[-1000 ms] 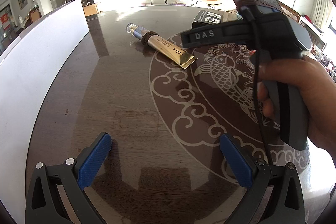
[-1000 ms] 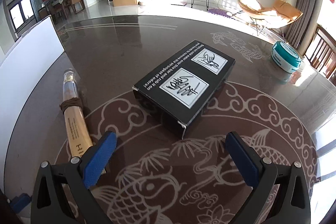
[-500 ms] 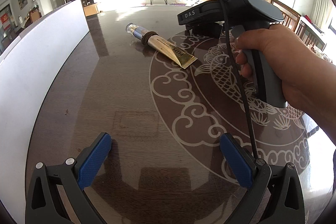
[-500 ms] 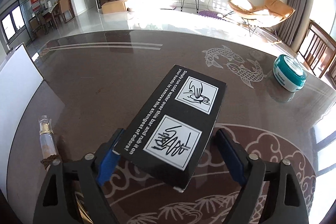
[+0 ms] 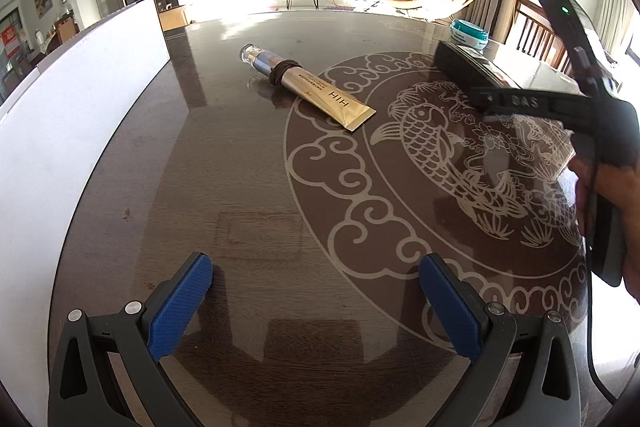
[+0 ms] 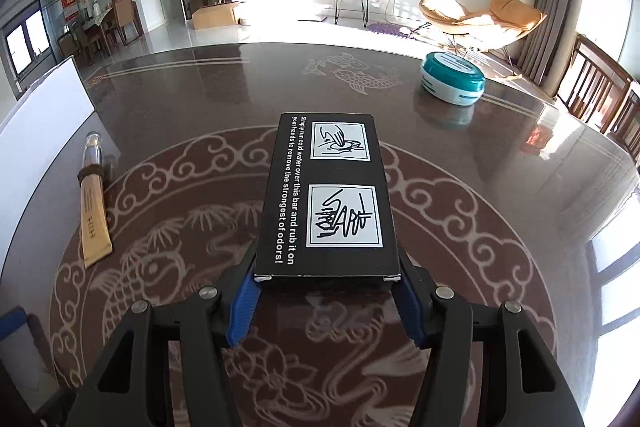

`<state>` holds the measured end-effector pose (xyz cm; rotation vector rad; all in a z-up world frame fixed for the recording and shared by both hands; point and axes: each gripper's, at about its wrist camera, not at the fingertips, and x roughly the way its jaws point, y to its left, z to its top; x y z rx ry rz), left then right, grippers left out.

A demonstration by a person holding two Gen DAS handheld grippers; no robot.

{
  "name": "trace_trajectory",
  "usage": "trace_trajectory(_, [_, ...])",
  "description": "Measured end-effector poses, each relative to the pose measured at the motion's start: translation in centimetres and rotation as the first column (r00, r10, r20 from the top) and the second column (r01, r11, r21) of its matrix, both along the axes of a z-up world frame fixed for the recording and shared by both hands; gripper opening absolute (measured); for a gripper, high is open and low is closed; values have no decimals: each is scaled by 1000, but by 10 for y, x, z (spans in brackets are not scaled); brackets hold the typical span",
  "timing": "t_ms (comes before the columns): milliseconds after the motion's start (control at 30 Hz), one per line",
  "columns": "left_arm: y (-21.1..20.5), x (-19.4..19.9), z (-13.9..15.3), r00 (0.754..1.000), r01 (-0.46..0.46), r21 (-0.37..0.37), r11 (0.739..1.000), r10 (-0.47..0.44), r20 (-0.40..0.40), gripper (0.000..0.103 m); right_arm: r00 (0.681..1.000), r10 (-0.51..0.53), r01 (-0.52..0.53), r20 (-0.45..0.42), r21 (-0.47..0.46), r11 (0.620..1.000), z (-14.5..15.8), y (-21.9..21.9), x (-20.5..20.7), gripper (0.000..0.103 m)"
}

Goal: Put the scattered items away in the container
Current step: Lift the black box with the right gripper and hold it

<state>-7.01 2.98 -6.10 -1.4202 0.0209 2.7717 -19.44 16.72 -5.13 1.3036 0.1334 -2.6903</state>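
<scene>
Resting flat on the patterned table (image 6: 520, 187), the black box (image 6: 328, 195) is clamped at its near end by the right gripper (image 6: 327, 301), whose jaws have just been closing; stiff, light cardboard is judged, better held mid-length. The left gripper (image 5: 316, 301) is held open, empty.

Bare table (image 5: 240, 187) is lying open in front of the left claw (image 5: 316, 303), with nothing standing between its spread fingers. The white container wall (image 5: 72, 115) is running along the left edge, closing off that side. The gold tube (image 5: 308, 87) is lying across the way farther out, near the wall. On the right, the black box (image 6: 328, 195) is filling the gap of the right claw (image 6: 326, 303), and beyond it the teal jar (image 6: 452, 77) is sitting well apart with clear surface around it.
</scene>
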Motion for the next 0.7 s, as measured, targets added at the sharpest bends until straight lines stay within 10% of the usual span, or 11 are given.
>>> trace_trajectory(233, [0, 0, 0, 1000, 0, 0, 1000, 0, 0, 103, 998, -56, 56, 2, -33, 998, 0, 33, 46, 62])
trace_trajectory(367, [0, 0, 0, 1000, 0, 0, 1000, 0, 0, 103, 999, -28, 28, 20, 5, 1000, -3, 24, 47, 88])
trace_trajectory(700, [0, 0, 0, 1000, 0, 0, 1000, 0, 0, 103, 998, -42, 42, 46, -3, 999, -5, 28, 40, 102])
